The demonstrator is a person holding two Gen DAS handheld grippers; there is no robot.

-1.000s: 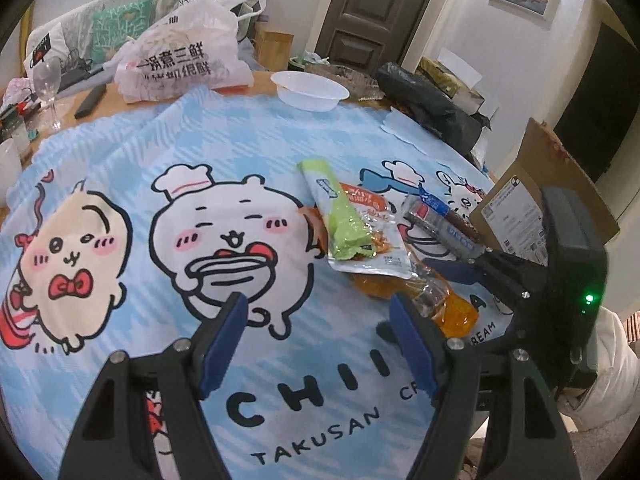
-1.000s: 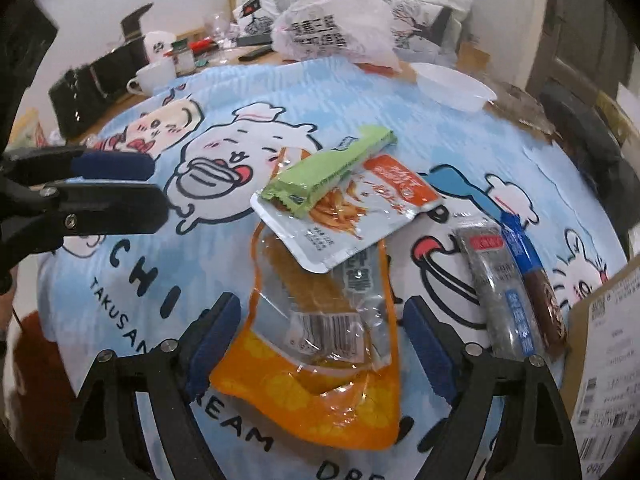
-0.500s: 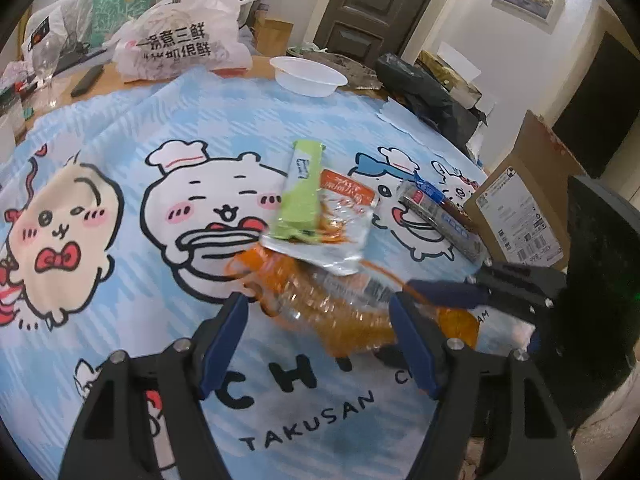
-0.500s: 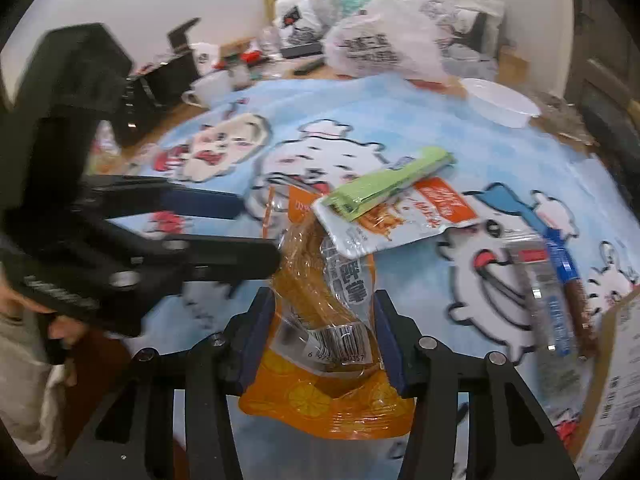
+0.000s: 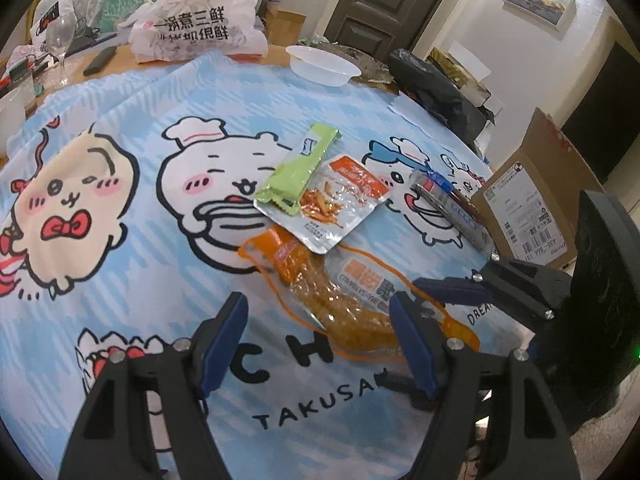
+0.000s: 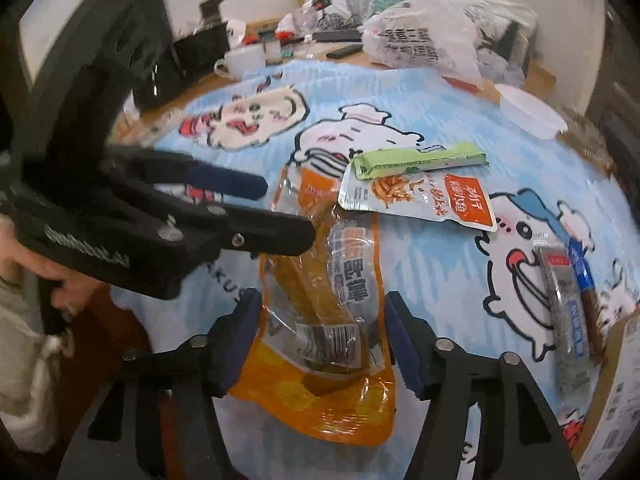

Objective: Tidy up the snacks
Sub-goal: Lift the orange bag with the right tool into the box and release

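Note:
An orange snack pouch (image 6: 320,304) lies on the blue cartoon cloth (image 5: 120,92); it also shows in the left wrist view (image 5: 340,300). My right gripper (image 6: 322,340) is shut on the orange pouch, one pad at each side of it. My left gripper (image 5: 320,336) is open and empty, just above the cloth beside the pouch. A silver-and-orange packet (image 5: 332,208) and a green bar (image 5: 296,176) lie just beyond the pouch. Two thin stick packs (image 6: 568,304) lie to the right.
A cardboard box (image 5: 532,200) stands at the table's right edge. A white plastic bowl (image 5: 322,66), a printed plastic bag (image 5: 196,28), a wine glass (image 5: 60,40), a mug (image 6: 244,62) and clutter sit at the far side.
My right gripper has closed on the orange pouch and drawn it out from under the silver packet, toward the near edge. My left gripper has shifted closer to it.

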